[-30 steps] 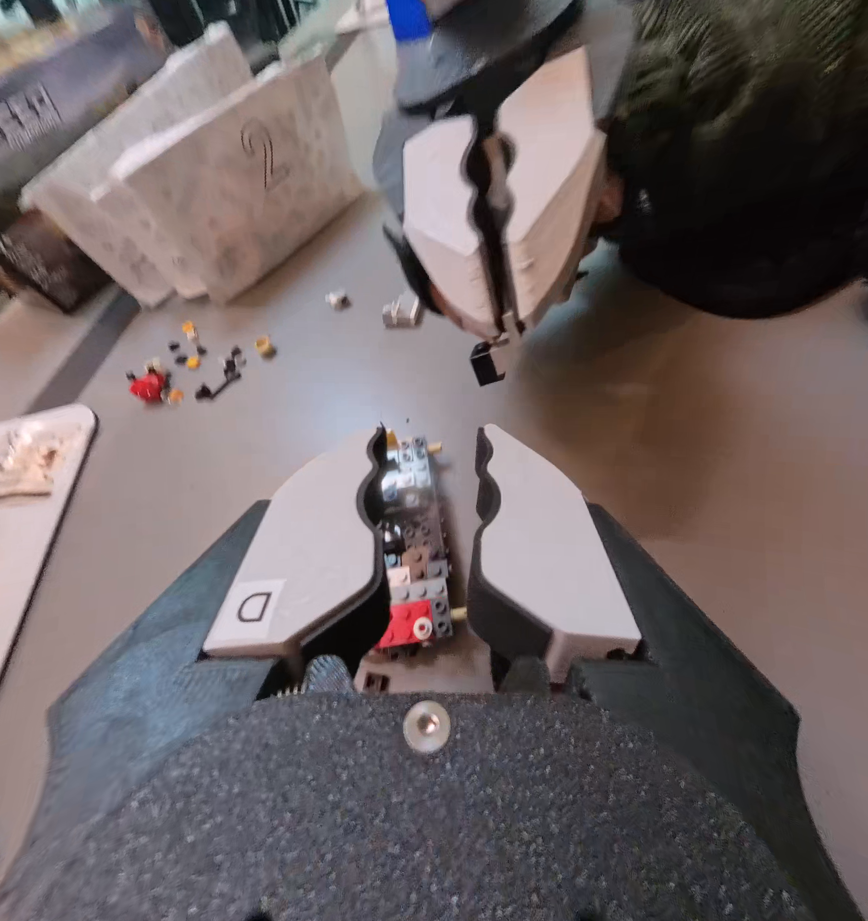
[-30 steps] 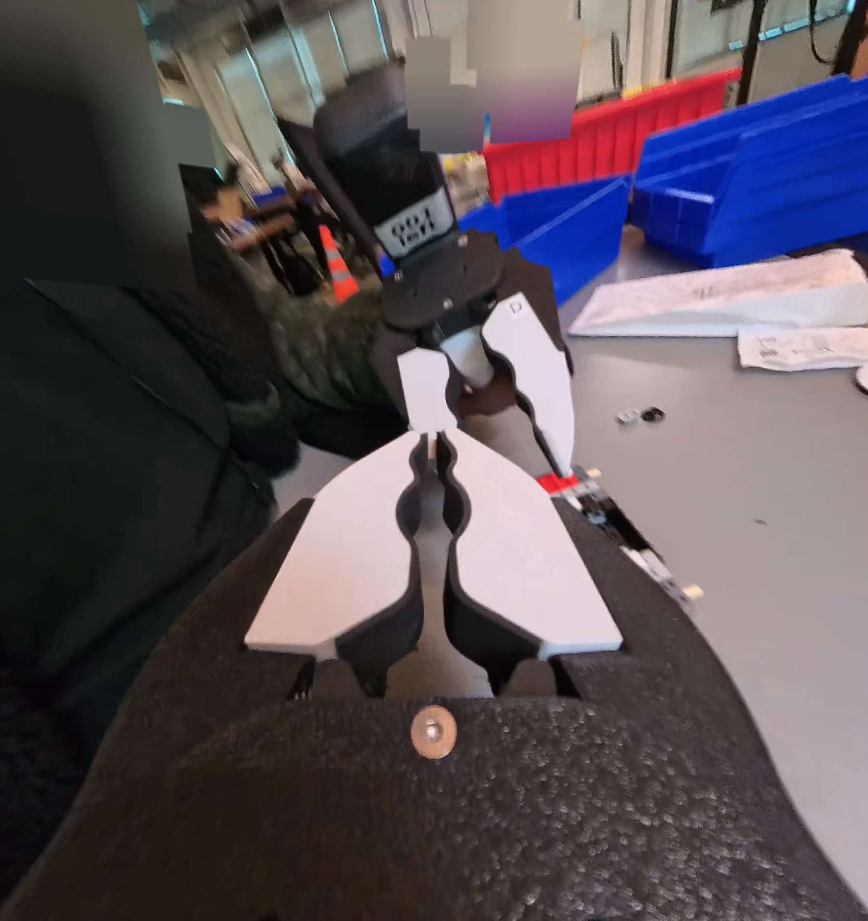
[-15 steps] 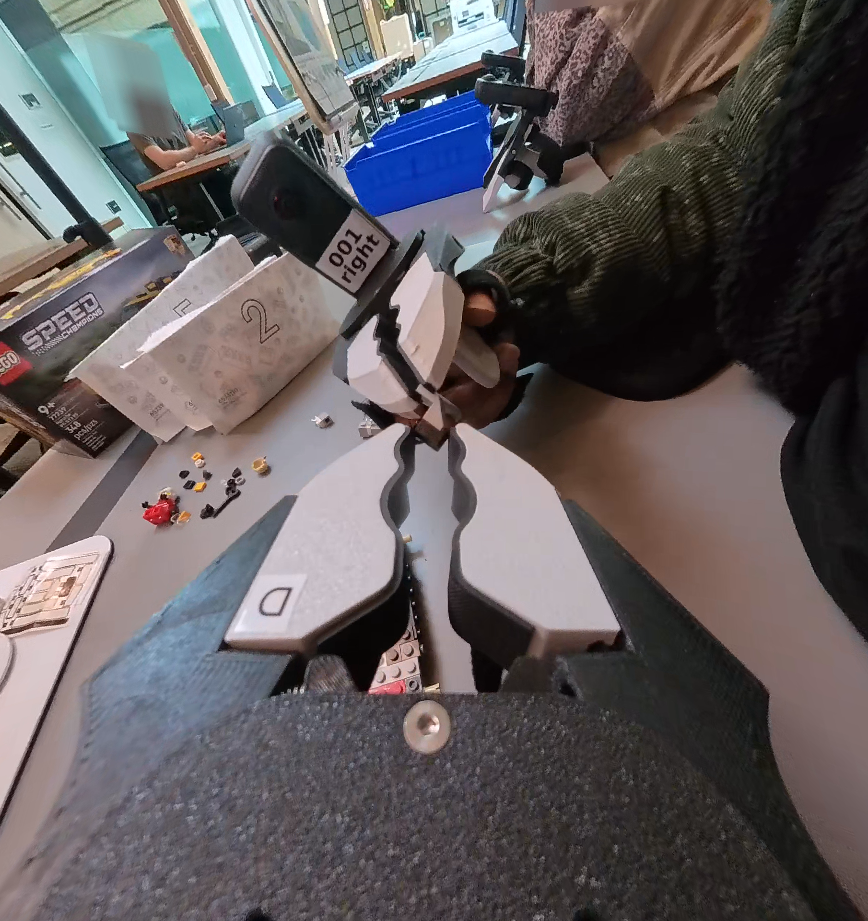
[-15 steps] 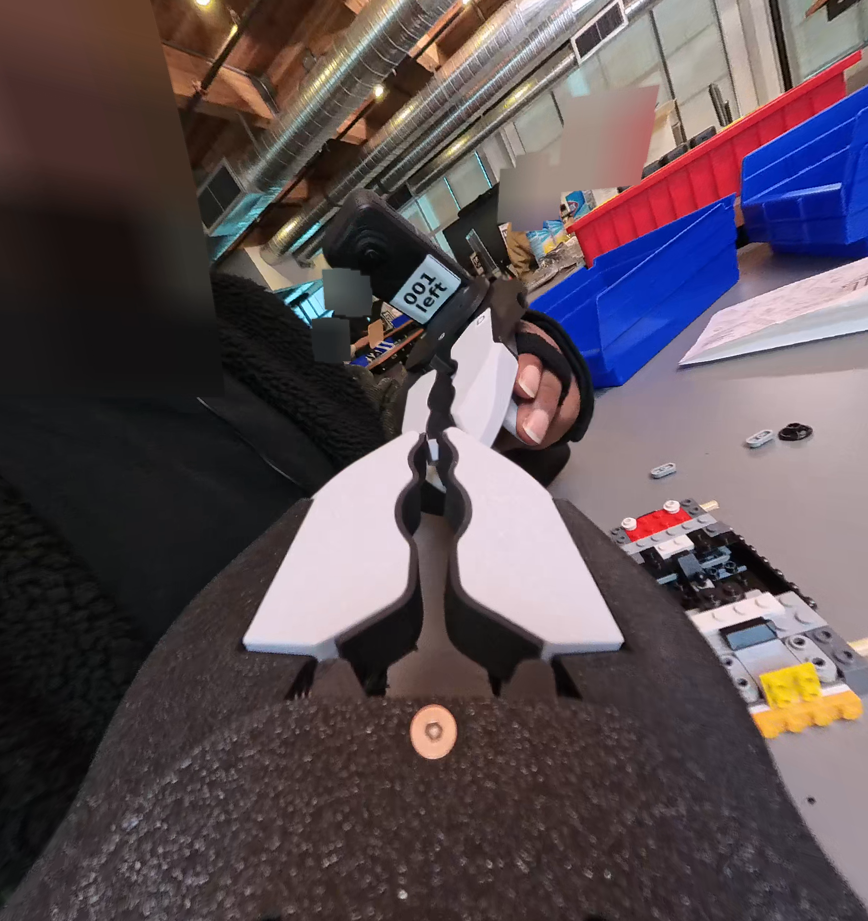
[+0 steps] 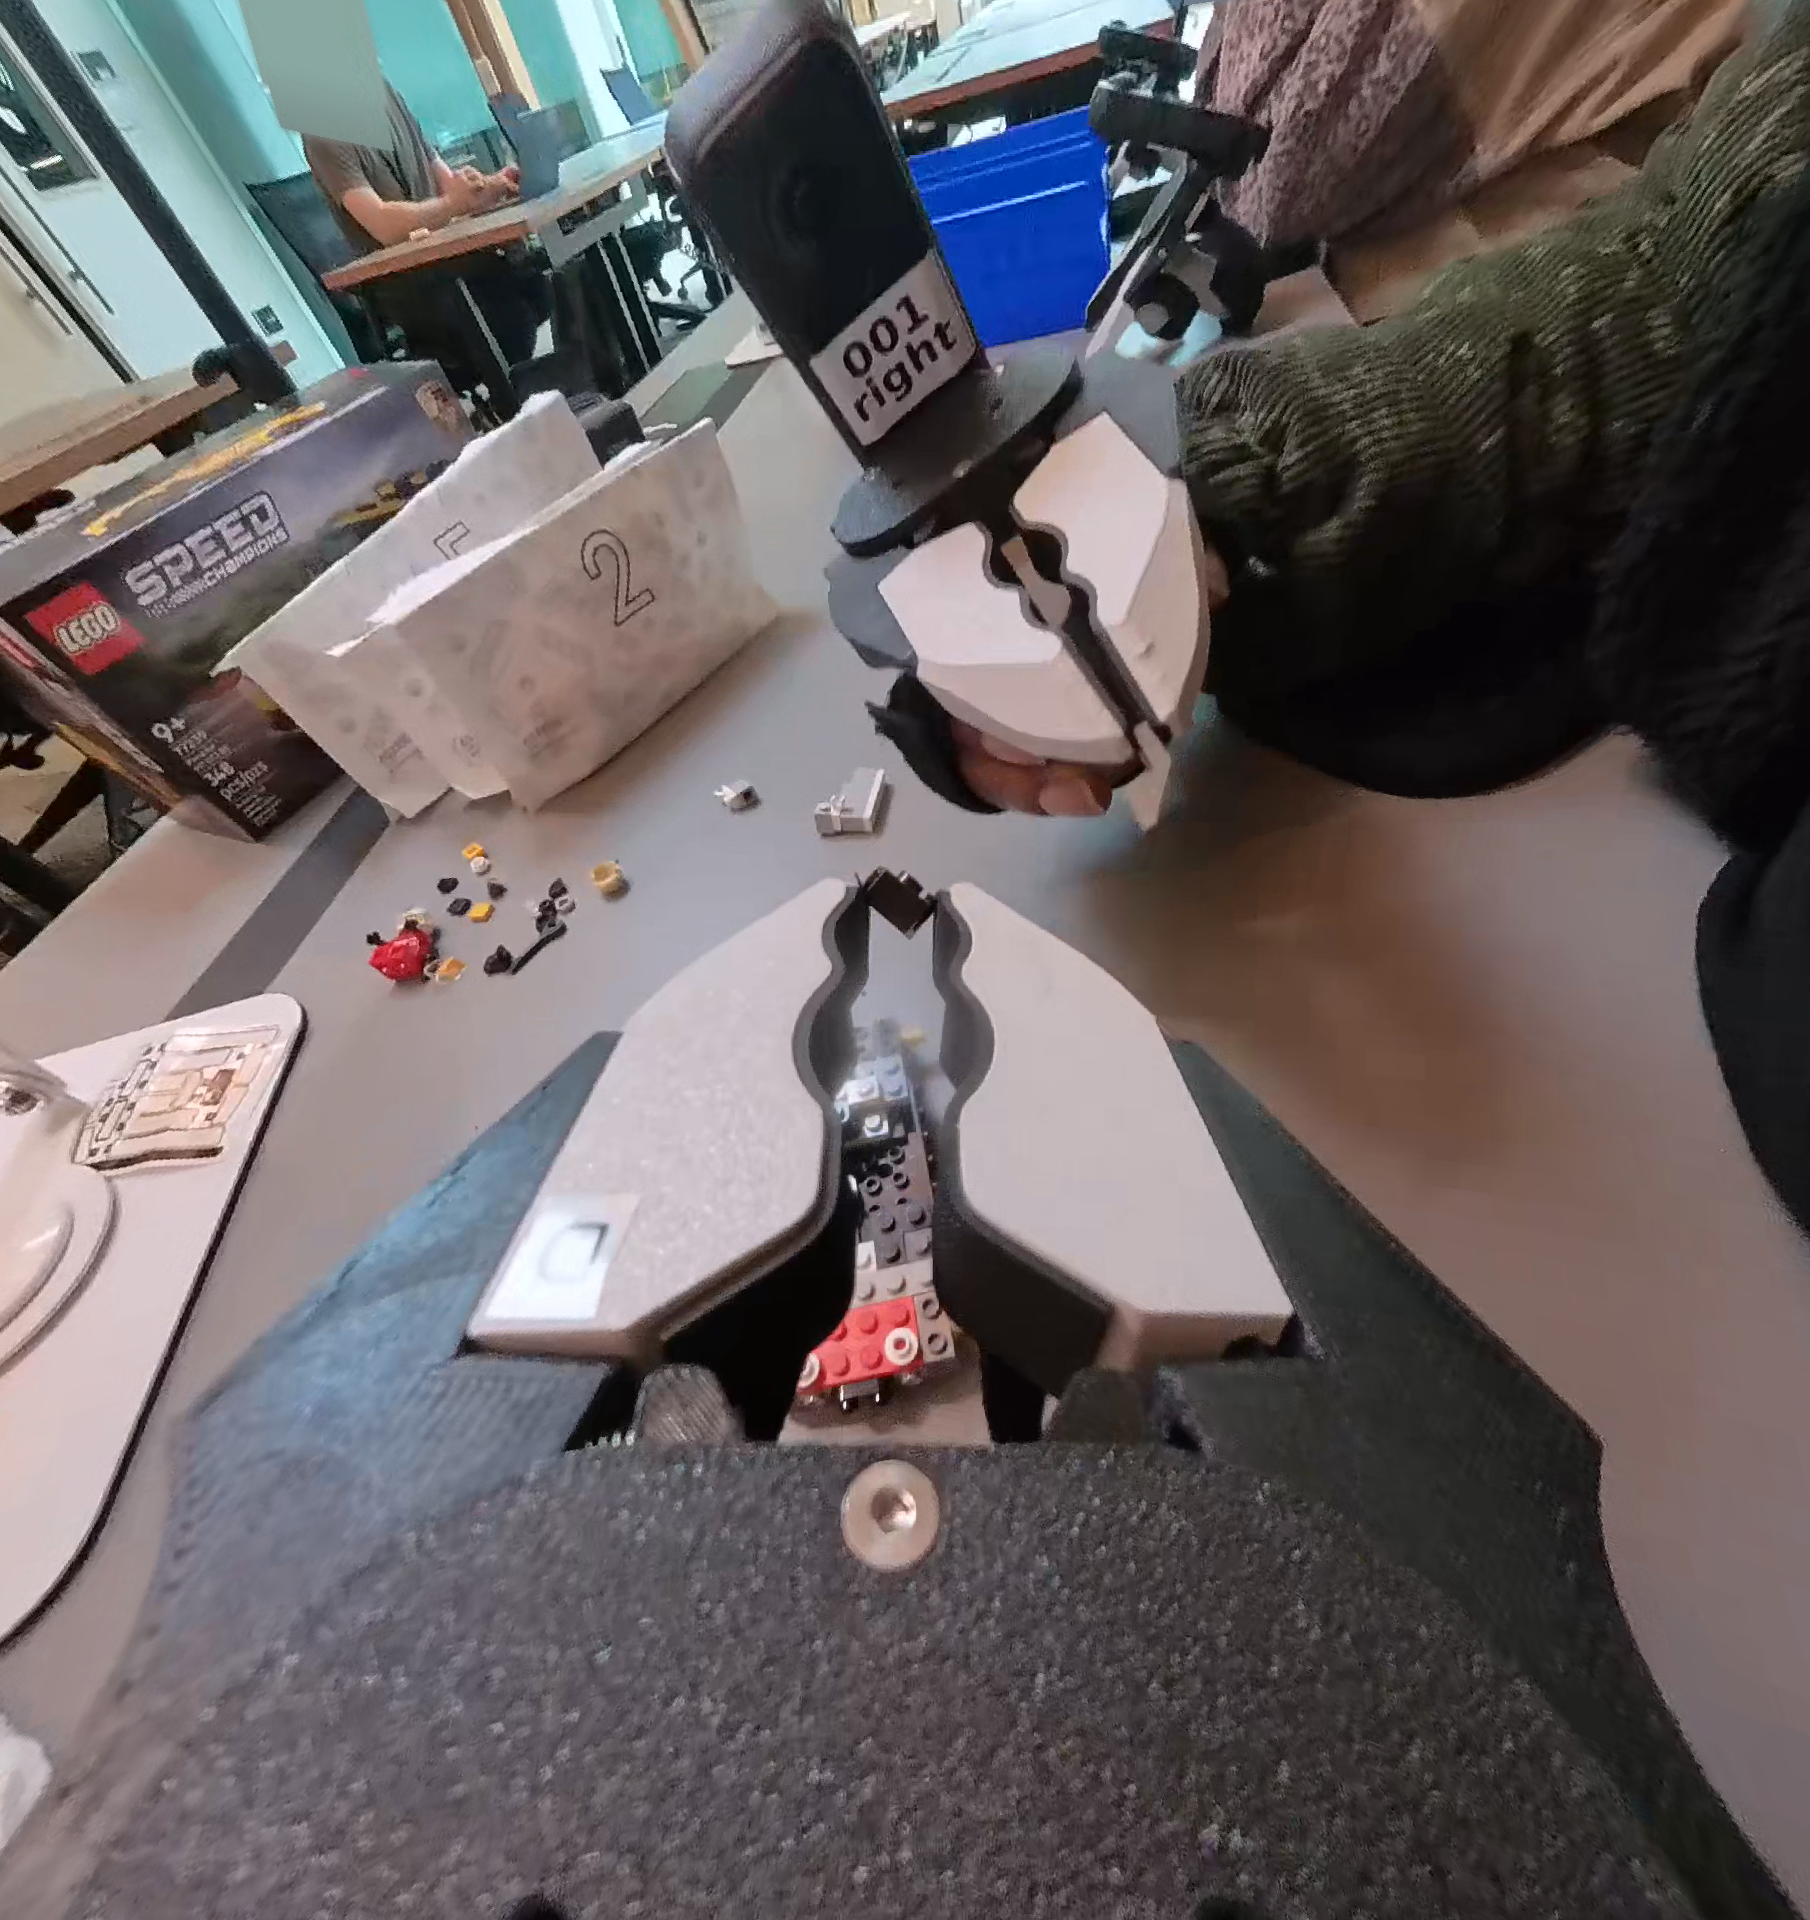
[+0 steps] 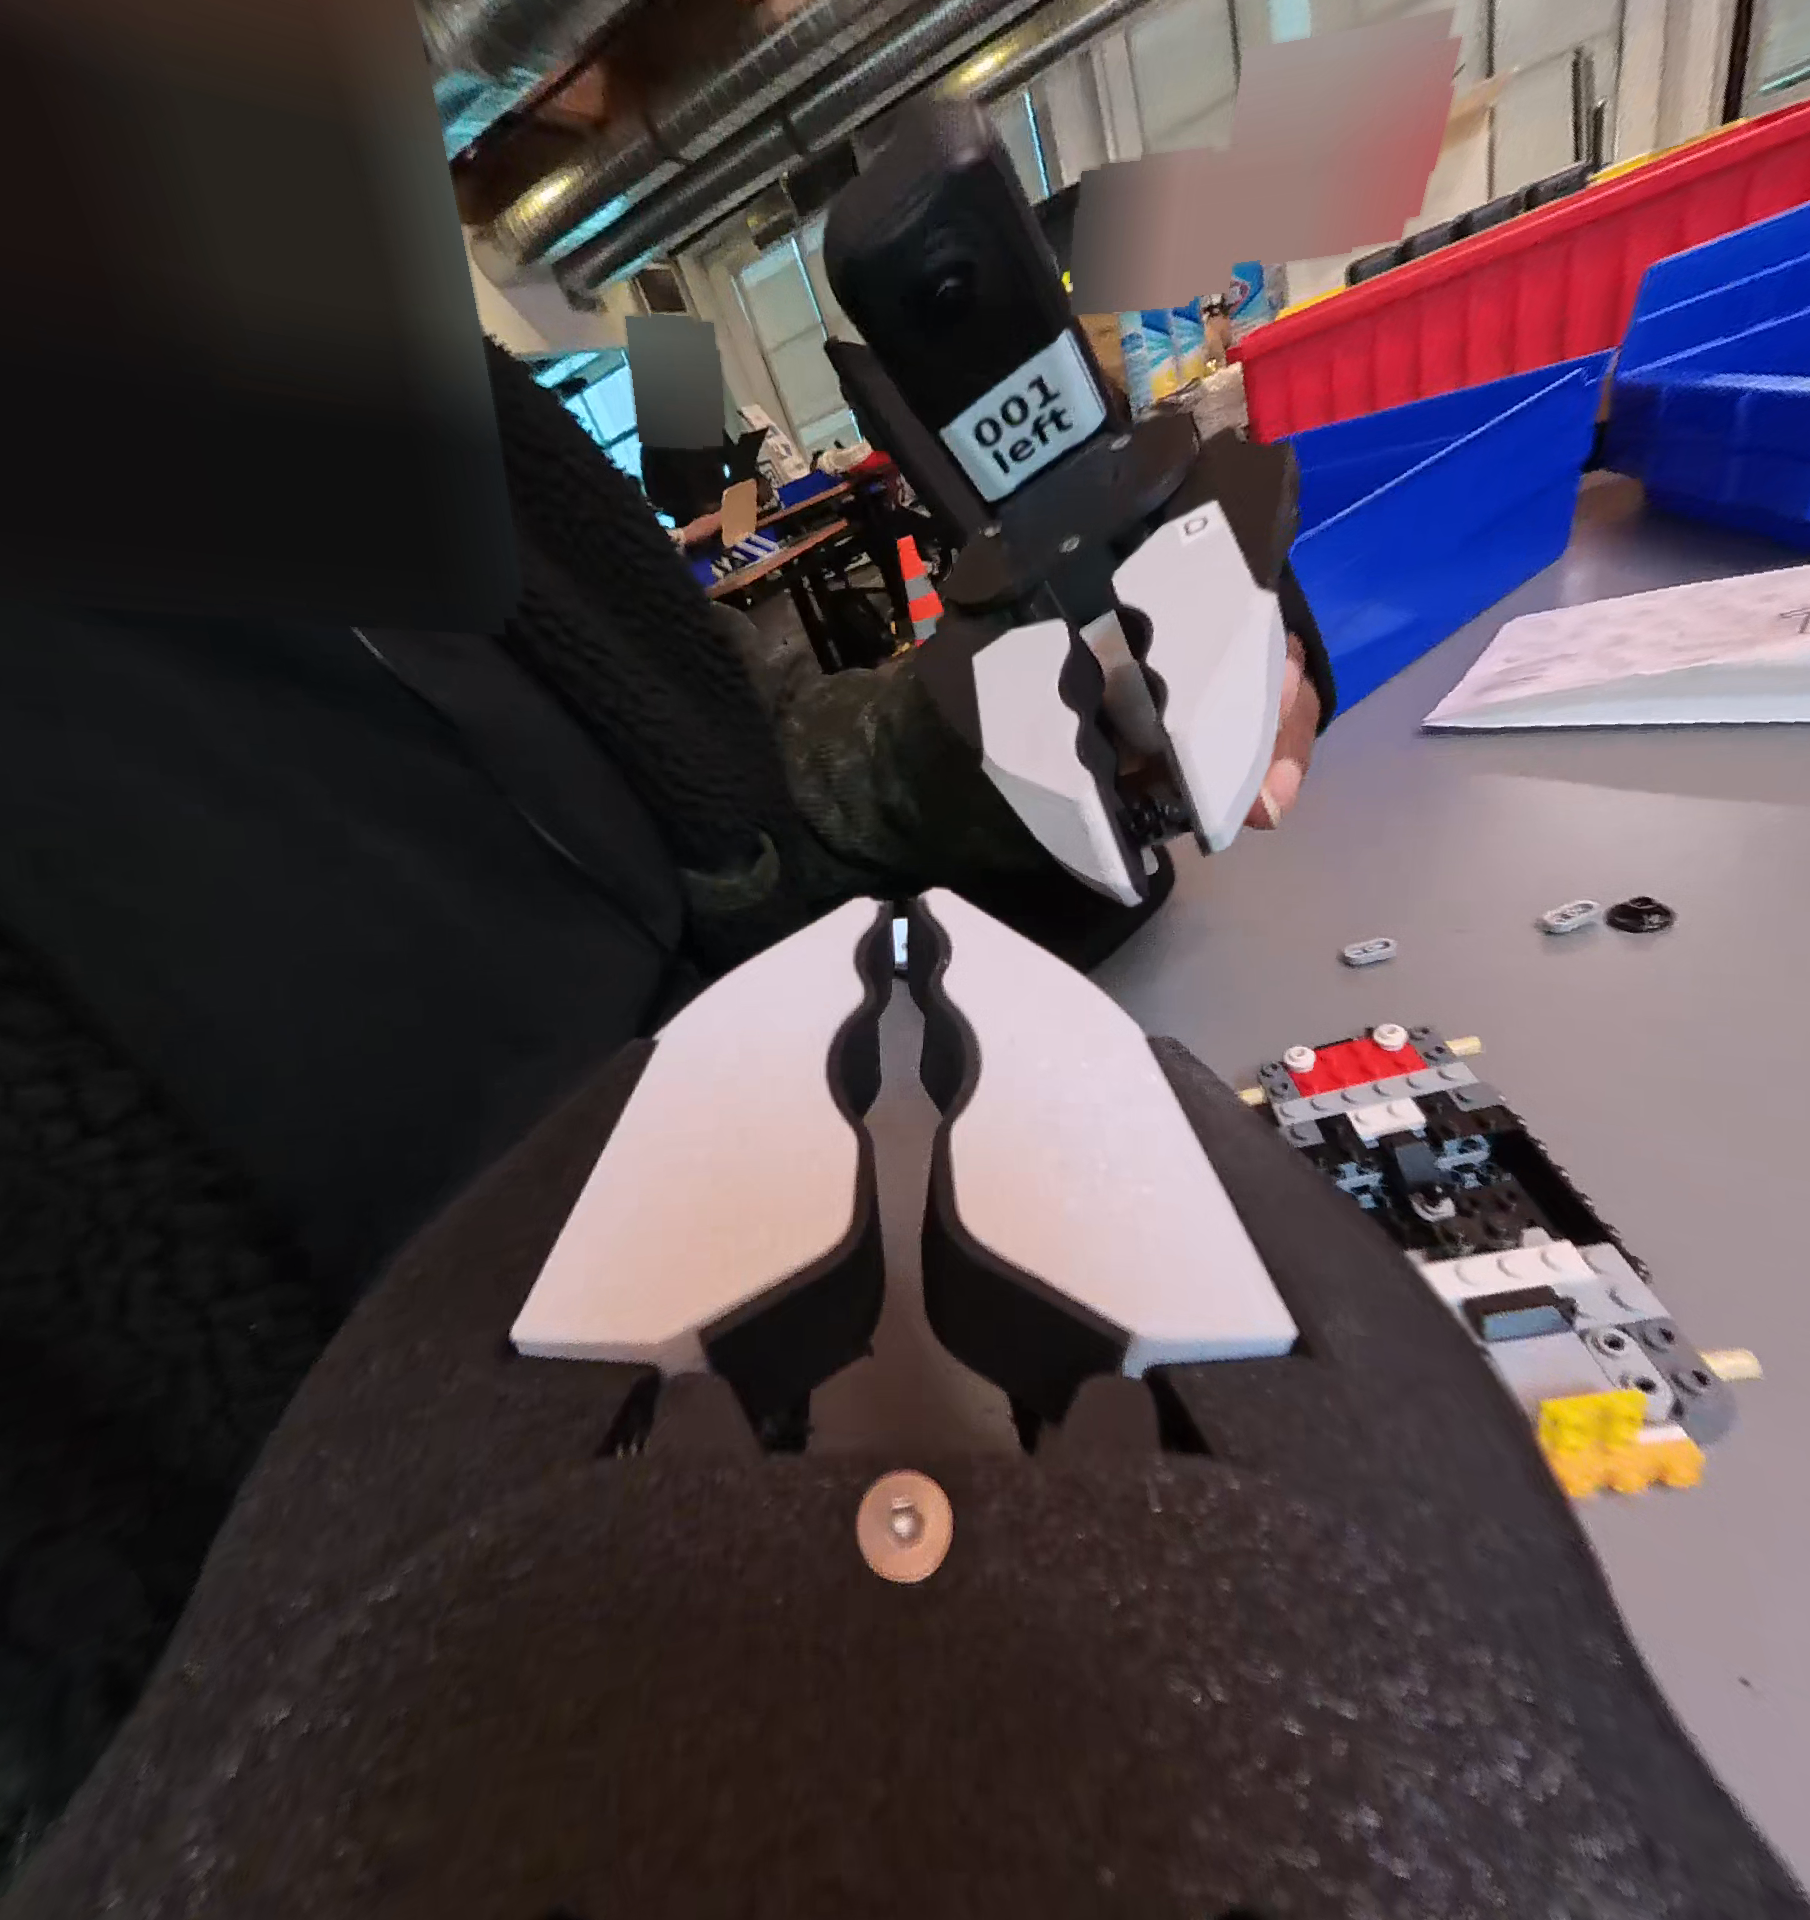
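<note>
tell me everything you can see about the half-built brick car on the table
The brick car chassis lies flat on the grey table, studs up, unfinished. It is long and narrow, mostly black and grey plastic plates, with a red plate and two white round studs at one end and yellow bricks at the other. Tan axle pins stick out at the sides. Neither gripper touches it; the left gripper is above it.

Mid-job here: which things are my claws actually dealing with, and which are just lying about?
At the claws:
- left claw, pinching a small black brick
- right claw, shut on a small pale piece
- part-built brick car, beneath the left claw

Lying about:
- loose small parts
- grey pieces
- paper bags
- box
- blue bins
</note>
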### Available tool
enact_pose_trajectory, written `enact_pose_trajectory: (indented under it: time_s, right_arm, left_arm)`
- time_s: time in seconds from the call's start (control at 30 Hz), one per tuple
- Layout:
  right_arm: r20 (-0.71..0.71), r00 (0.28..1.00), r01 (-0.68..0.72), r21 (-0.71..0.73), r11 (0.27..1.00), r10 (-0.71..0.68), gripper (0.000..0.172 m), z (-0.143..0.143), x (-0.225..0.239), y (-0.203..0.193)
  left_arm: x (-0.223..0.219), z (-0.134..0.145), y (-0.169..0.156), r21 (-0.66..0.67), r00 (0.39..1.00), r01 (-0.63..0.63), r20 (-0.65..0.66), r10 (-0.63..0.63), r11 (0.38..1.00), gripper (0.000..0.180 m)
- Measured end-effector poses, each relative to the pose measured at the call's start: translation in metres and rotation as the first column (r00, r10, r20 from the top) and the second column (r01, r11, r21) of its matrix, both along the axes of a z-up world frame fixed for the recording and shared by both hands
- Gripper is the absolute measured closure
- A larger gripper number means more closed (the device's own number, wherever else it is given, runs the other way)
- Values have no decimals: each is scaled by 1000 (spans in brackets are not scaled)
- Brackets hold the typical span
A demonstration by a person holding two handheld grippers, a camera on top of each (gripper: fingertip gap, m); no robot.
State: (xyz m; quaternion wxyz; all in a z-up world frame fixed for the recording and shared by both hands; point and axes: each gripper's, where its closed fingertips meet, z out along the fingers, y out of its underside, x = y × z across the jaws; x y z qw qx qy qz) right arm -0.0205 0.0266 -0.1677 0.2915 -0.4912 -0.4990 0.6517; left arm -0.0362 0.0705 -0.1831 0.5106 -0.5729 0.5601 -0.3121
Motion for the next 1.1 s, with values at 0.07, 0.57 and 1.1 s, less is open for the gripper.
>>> enact_pose_trajectory:
  time_s: [0.07, 0.57, 1.1]
  right_arm:
    - [-4, 1000, 14, -13, 1000, -14, 169, 1, 1, 4]
    - [-40, 930, 365, 198, 910, -365, 169, 1, 9, 56]
    - [-144, 950, 311, 369, 876, -276, 169, 17, 2, 27]
  left_arm:
    - [-2, -1, 2, -11, 1000, 2, 10, -2, 1000, 168]
    - [-229, 53, 59, 272, 453, -804, -295, 841, 528, 168]
    - [-345, 1, 26, 26, 179, -978, -405, 897, 207, 121]
